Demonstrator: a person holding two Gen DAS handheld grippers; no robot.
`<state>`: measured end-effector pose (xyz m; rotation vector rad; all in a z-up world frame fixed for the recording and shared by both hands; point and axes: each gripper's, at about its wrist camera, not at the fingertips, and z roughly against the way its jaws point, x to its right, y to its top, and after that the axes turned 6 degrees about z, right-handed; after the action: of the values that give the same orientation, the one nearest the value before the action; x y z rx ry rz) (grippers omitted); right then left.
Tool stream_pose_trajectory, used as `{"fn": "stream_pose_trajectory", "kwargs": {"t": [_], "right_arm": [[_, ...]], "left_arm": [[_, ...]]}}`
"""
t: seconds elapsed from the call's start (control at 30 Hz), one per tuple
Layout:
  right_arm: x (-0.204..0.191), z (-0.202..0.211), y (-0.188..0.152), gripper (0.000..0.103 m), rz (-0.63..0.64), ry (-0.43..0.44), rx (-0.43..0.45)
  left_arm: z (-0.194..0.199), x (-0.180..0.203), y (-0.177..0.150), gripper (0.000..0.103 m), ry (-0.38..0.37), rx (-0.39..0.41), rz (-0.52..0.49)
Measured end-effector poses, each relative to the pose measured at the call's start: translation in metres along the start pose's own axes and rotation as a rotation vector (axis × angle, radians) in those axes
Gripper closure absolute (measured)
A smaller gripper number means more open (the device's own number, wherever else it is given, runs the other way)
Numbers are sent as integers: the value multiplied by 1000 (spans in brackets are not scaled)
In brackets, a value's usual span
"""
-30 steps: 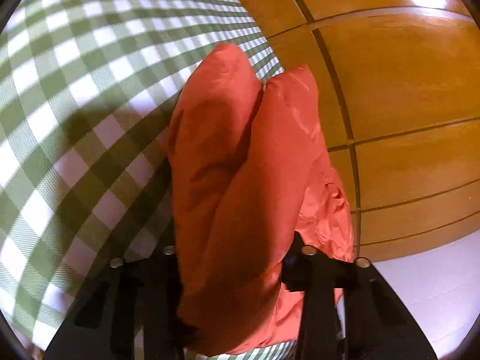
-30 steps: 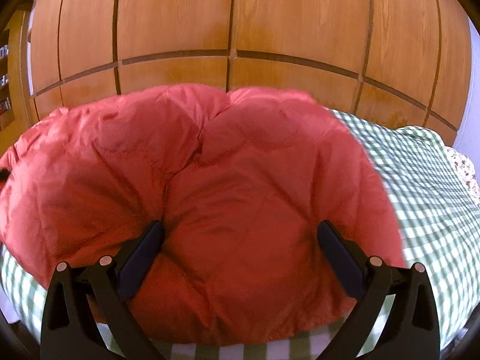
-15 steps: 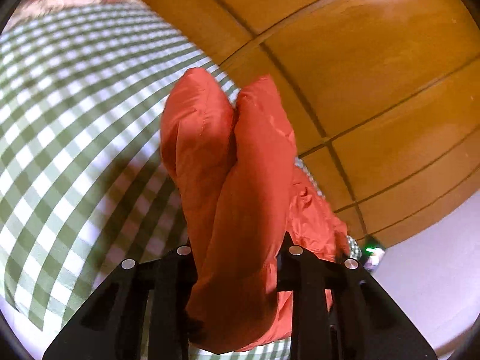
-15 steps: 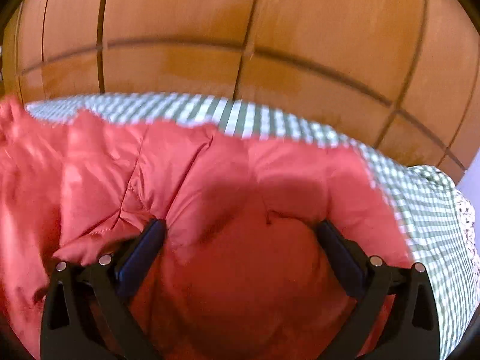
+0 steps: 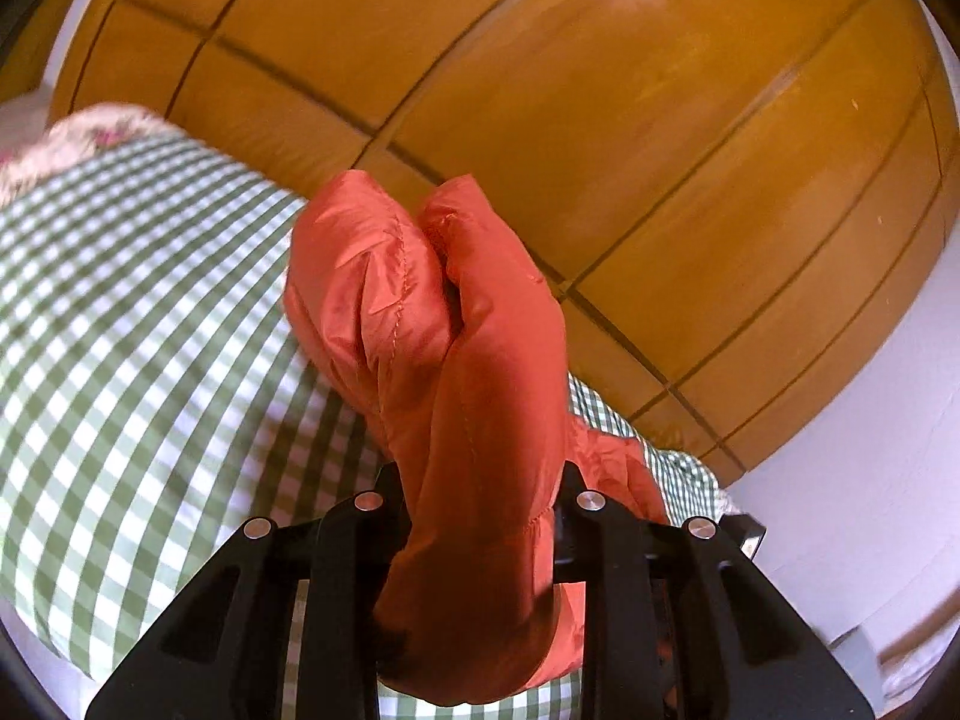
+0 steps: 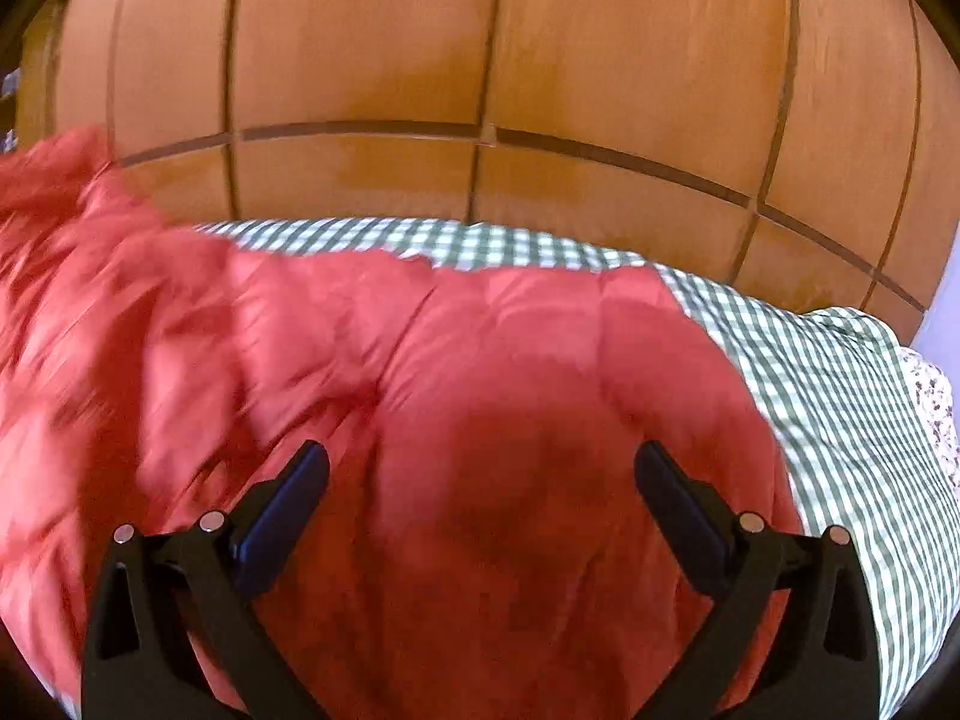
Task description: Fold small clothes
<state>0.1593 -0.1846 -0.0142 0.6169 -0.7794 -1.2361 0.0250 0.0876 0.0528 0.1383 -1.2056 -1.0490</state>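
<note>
padded garment [image 5: 480,360]: orange-red, between the black fingers [image 5: 354,570]. cloth [image 5: 120,360] beyond the fingertips: green-and-white check. panelling [image 6: 480,60]: orange-brown wood.

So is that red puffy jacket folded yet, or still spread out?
Mostly spread: the red jacket lies broad across the checked cloth, while the left gripper pinches a doubled-over bunch of it lifted above the cloth. No neat fold shows.

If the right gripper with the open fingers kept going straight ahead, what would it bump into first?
Most likely the red puffy jacket. The right gripper is open just above it, pointing down at it. The checked bedcover lies beyond.
</note>
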Motion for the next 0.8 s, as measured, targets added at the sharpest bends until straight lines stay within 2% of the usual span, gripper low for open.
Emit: {"fn": "stream_pose_trajectory", "kwargs": {"t": [0.13, 0.27, 0.4, 0.5, 0.6, 0.7, 0.8], "right_arm": [[-17, -20, -17, 2, 28, 25, -31], [-17, -22, -18, 2, 26, 31, -39], [-2, -8, -18, 2, 9, 55, -26], [17, 18, -24, 2, -44, 60, 26], [36, 36, -33, 2, -79, 14, 47], [71, 48, -46, 2, -146, -75, 62], [100, 45, -55, 2, -228, -109, 37]], "left_arm": [[-4, 31, -3, 78, -12, -13, -80], [-10, 69, -10, 78, 3, -13, -196], [-19, 104, -13, 78, 29, -9, -264], [-26, 124, -16, 78, 57, -6, -320], [-36, 143, -20, 78, 72, -10, -363], [-48, 162, -29, 78, 82, -11, -415], [-60, 180, -40, 78, 67, -26, -461]]}}
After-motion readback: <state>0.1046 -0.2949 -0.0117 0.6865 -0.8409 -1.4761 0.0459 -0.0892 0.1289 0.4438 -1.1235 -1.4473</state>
